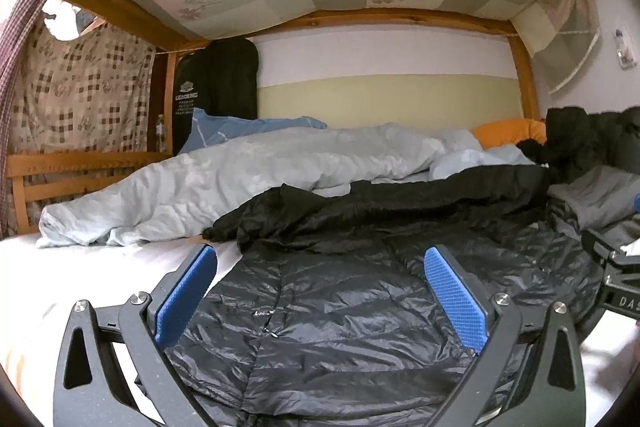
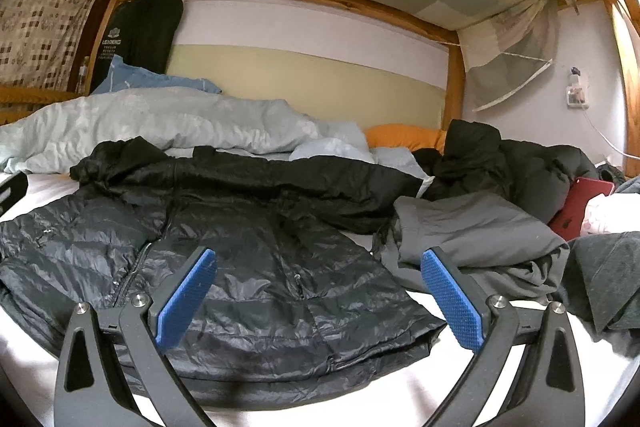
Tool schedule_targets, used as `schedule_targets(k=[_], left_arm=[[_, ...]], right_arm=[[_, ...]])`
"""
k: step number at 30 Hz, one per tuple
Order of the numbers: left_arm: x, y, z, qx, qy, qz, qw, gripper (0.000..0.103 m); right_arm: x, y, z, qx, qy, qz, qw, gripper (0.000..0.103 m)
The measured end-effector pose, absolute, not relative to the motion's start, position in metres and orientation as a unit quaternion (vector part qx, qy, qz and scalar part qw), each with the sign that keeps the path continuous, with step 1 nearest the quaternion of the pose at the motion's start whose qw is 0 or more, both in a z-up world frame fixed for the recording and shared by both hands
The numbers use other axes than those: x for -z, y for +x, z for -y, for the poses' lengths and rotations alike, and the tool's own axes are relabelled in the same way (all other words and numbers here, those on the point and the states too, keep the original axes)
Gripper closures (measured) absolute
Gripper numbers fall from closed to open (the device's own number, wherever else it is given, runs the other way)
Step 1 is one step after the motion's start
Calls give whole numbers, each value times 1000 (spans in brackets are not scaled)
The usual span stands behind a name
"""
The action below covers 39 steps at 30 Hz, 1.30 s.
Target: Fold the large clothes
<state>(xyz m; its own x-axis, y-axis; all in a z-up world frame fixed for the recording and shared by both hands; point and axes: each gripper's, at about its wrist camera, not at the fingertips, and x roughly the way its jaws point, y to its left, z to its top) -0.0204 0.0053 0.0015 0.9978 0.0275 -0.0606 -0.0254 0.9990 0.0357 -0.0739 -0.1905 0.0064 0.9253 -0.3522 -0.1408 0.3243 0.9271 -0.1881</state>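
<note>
The bed (image 2: 400, 399), a lower bunk with a white sheet, carries everything here. Along its far side lies a rumpled pale blue duvet (image 1: 224, 179), and in front of that the black puffer jacket (image 2: 248, 267) is spread front-up, zipper closed, hem toward the cameras and collar toward the duvet. A grey garment (image 2: 472, 239) lies crumpled just beside the jacket's right edge, with another dark coat (image 2: 520, 163) heaped behind it and a red phone (image 2: 580, 207) resting against that heap.

The left tool (image 1: 320, 291) hovers over the jacket's lower left part with its blue pads spread wide and nothing between them. The right tool (image 2: 318, 295) hangs over the lower right hem, likewise spread and empty.

The shell looks slick and puffy, so a shallow pinch could slip off or catch only the top layer, dragging the front away from the back. A fold swung to the right could also sweep into the grey garment and tangle with it.

The sleeves are hard to place: a black band bunched along the collar side may be a sleeve or hood, but I cannot tell which. The tool frames cover the hem nearest the cameras, and the jacket's left edge is cut off in the right wrist view.
</note>
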Motion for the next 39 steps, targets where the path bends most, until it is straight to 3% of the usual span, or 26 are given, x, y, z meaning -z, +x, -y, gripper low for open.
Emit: schedule_targets(k=[18, 39], left_arm=[[-3, -18, -9, -16, 12, -42, 999, 0], [0, -21, -3, -12, 30, -36, 999, 0]], right_arm=[[2, -73, 157, 183, -166, -87, 965, 0], [-1, -73, 186, 168, -99, -101, 976, 0]])
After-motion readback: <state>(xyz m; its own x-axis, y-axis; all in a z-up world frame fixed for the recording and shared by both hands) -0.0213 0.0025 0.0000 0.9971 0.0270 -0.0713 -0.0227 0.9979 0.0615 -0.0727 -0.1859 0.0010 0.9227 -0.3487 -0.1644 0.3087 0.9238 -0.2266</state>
